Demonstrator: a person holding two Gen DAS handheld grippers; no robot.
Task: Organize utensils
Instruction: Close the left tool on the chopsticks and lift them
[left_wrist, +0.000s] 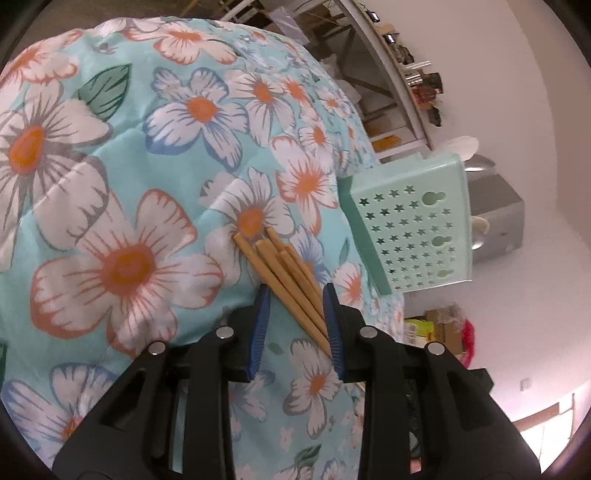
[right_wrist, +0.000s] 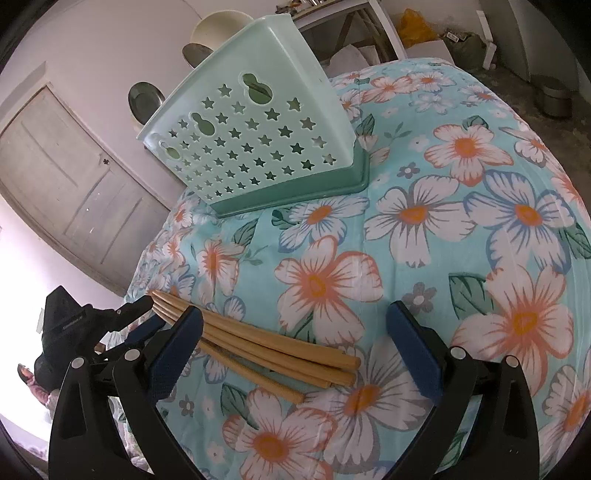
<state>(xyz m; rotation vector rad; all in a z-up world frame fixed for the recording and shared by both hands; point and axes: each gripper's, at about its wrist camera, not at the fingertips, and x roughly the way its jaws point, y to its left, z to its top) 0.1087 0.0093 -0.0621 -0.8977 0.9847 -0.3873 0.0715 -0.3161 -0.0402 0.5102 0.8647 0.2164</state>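
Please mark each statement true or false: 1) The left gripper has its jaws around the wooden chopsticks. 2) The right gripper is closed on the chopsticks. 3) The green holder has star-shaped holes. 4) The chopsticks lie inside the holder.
1) True: the left gripper has the chopsticks between its blue pads.
2) False: the right gripper stands wide open above the chopsticks and grips nothing.
3) True: the green holder has star-shaped cut-outs in its wall.
4) False: the chopsticks lie on the floral cloth, apart from the holder.
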